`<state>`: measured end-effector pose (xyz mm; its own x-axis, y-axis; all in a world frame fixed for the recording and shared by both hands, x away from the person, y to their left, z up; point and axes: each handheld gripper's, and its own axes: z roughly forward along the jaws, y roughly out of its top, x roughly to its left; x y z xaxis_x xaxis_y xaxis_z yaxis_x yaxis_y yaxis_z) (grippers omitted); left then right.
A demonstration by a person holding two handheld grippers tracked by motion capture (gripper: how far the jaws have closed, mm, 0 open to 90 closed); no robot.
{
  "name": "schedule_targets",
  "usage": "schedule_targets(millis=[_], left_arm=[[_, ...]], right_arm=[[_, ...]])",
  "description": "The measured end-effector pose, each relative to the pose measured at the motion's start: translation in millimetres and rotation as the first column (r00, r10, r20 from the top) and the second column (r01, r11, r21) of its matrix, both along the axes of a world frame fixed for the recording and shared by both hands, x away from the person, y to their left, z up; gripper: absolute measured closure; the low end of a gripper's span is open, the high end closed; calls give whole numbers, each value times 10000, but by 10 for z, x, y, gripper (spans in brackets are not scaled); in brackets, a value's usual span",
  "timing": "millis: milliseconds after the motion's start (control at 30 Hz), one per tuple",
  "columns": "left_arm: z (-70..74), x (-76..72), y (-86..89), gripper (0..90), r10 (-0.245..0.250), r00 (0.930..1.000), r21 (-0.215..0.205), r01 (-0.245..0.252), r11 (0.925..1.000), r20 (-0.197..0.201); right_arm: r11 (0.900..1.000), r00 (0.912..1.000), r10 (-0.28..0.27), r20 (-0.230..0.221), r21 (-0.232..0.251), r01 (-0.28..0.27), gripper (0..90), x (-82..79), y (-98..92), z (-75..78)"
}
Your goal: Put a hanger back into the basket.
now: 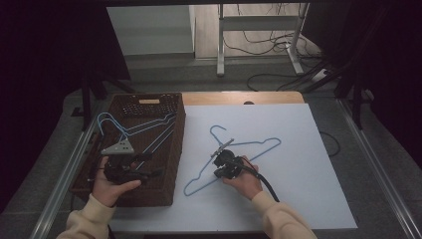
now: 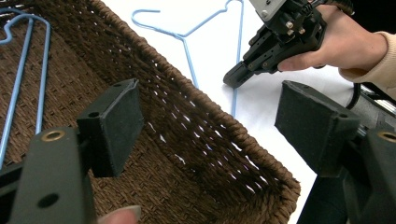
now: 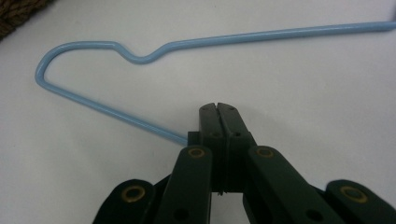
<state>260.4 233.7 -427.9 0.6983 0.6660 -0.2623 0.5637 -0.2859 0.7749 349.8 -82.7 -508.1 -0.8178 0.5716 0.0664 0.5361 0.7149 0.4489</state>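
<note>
Item: light-blue wire coat hanger (image 1: 234,155), lying flat on the white table sheet (image 1: 298,169), pinched by your right gripper (image 1: 217,158), whose black jaws are pressed together on one of its thin bars. In the right gripper view the wire enters the closed jaw tips from the left side, runs away to a rounded shoulder bend, then returns across the sheet ahead of the jaws toward the far right. In the high view the hanger's hook lies beyond that gripper, and the long lower bar passes under it toward the near left corner of the hanger. Your right hand (image 1: 245,180) wraps the gripper body just behind the jaws. Item: dark brown woven wicker basket (image 1: 171,164), rectangular, just left of the pinched hanger, apart from it. Your left gripper (image 2: 208,130) hangs over the basket's near end with its jaws spread wide and nothing between the pads; the basket's braided rim runs diagonally between them in the left gripper view. Item: further light-blue wire hangers (image 1: 134,130), resting inside the basket ahead of the left gripper and leaning across its far end. Your left hand (image 1: 112,186) grips that tool from below, at the basket's near left edge.
</note>
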Motion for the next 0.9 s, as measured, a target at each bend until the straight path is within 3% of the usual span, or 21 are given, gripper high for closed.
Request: schedule_targets(millis=[200, 367, 900], left_arm=[[4, 0, 13, 233, 45, 10000, -9, -45, 10000, -6], [1, 6, 12, 233, 37, 10000, 13, -37, 10000, -39], [1, 32, -13, 233, -11, 9999, 56, 11, 10000, -103]], right_arm=[[10000, 9997, -47, -244, -14, 47, 894, -12, -48, -5], [9998, 9995, 33, -312, -218, -40, 894, -116, -126, 13], [9985, 9964, -128, -833, -539, 83, 893, -638, -910, 73]])
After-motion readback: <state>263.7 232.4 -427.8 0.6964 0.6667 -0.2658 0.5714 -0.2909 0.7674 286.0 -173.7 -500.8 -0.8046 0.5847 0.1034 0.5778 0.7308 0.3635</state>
